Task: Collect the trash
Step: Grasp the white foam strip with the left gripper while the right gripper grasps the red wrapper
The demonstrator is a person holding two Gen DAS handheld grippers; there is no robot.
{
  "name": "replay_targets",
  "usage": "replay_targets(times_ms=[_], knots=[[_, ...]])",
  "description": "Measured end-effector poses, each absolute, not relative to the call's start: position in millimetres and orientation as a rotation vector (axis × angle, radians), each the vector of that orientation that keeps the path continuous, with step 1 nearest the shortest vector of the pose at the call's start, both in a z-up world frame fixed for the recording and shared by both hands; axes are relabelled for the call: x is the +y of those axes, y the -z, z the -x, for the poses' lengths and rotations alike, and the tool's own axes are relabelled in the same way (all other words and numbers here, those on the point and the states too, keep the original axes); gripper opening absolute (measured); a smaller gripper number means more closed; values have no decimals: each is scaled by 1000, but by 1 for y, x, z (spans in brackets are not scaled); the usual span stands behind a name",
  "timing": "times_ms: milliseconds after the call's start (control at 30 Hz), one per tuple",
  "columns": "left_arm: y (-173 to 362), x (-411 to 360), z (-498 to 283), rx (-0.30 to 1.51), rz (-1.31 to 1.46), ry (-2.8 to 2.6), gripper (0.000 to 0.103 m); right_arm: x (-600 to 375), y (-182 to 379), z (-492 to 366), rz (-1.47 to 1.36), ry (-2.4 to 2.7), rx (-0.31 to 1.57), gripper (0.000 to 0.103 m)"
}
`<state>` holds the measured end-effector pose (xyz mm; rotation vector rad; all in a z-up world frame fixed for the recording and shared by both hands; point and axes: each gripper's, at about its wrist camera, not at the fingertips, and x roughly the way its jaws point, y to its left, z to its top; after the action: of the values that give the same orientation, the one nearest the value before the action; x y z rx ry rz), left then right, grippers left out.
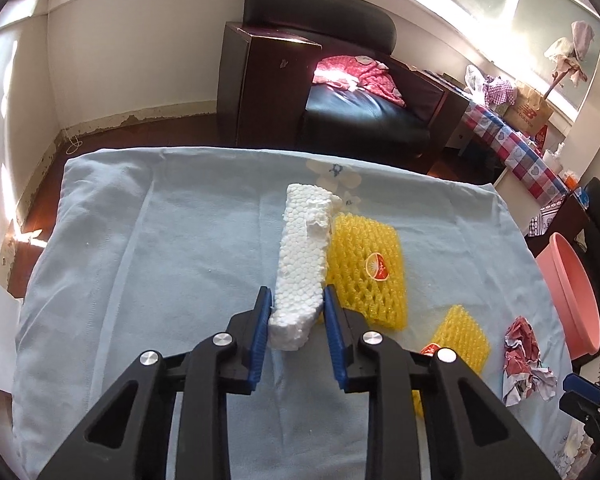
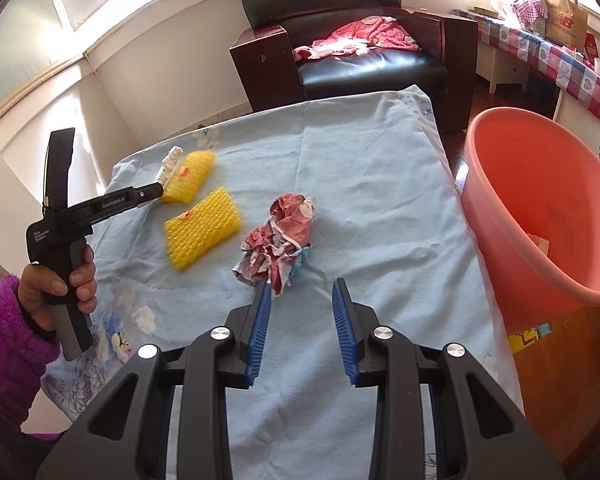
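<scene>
- Left gripper (image 1: pixel 295 300): both blue pads press against the near end of a white polystyrene foam strip (image 1: pixel 304 256); the jaws grip it. No earlier view applies.
- The white polystyrene foam strip lies lengthwise on the light blue cloth (image 1: pixel 160 240), pointing away from the camera, with its far end near a flower print.
- A yellow foam fruit net (image 1: pixel 364 264) with an orange sticker lies touching the strip's right side. A second yellow foam net (image 1: pixel 458 338) lies nearer, partly hidden behind the right jaw.
- Right gripper (image 2: pixel 299 294): the jaws stand apart with nothing between the pads. The left pad tip sits just beside the near edge of a crumpled red-and-white paper wad (image 2: pixel 280 240); contact cannot be confirmed.
- A pink plastic tub (image 2: pixel 540 216) stands beside the table's right edge; a scrap shows inside it.
- In the right wrist view, a hand (image 2: pixel 56 284) in a purple fleece sleeve (image 2: pixel 12 340) holds the left gripper's handle.
- A black armchair (image 2: pixel 364 52) stands behind the table.
</scene>
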<state>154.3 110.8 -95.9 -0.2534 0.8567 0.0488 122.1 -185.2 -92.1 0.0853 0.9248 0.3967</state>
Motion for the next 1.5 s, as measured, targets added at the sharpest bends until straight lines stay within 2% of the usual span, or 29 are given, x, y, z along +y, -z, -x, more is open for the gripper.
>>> replay_targets(times_ms=[233, 833, 867, 900, 1000, 1500], knots=[[72, 106, -121, 783, 229, -40, 25, -180, 92, -129, -140, -429, 937, 32], [54, 78, -82, 773, 239, 63, 25, -163, 109, -145, -61, -370, 953, 32], [54, 75, -81, 774, 237, 69, 25, -164, 110, -144, -64, -371, 955, 31], [53, 74, -81, 774, 235, 73, 25, -165, 110, -144, -66, -371, 954, 24], [51, 67, -79, 775, 225, 85, 25, -167, 111, -142, -55, -366, 956, 9], [37, 26, -74, 770, 171, 161, 25, -202, 83, -115, -113, -353, 835, 8]])
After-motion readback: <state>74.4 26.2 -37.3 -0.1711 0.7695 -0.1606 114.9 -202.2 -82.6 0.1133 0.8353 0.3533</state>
